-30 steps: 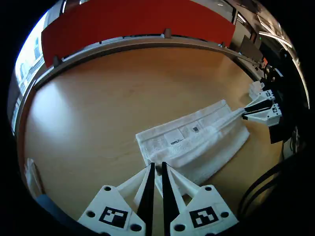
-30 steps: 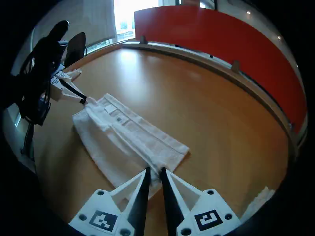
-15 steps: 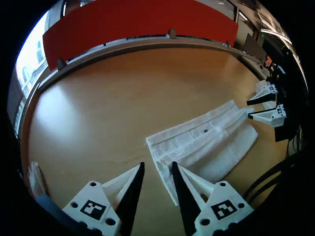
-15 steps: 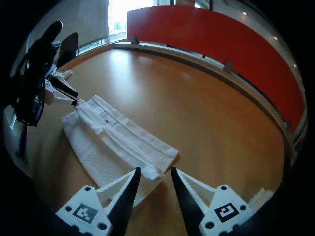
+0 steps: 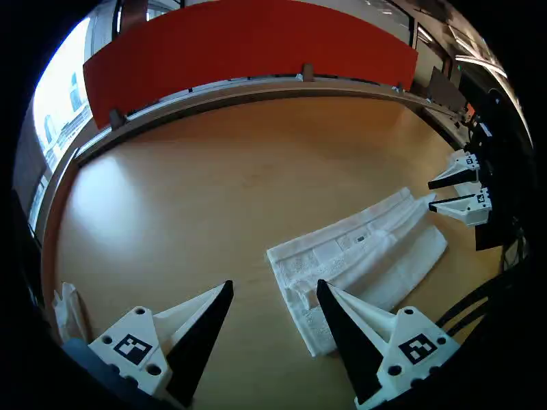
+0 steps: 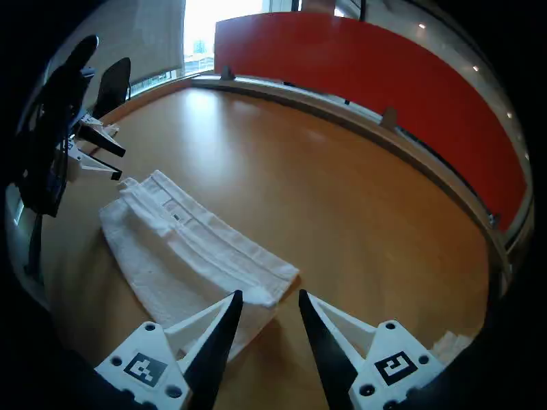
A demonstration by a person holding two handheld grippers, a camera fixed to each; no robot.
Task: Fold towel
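Note:
A white towel [image 5: 355, 256] lies flat on the wooden table [image 5: 205, 178], folded into a long narrow strip. My left gripper [image 5: 273, 283] stands wide open just short of one end of the strip, whose corner lies beside the right finger. Past the far end of the towel the right gripper [image 5: 431, 195] is seen open. In the right gripper view the towel [image 6: 184, 246] runs away to the left. My right gripper [image 6: 270, 294] is open, with the towel's near end just ahead of its tips. The left gripper [image 6: 122, 166] is open at the strip's other end.
A red partition [image 5: 253, 48] stands along the table's far edge. A crumpled white cloth [image 5: 65, 311] lies at the near left table edge in the left gripper view. Another white cloth [image 6: 448, 342] lies at the near right in the right gripper view. Dark chairs [image 6: 116, 82] stand beyond the table.
Both grippers were shut on the towel's ends a second ago. They have opened, let the towel settle flat, and drawn slightly back from it.

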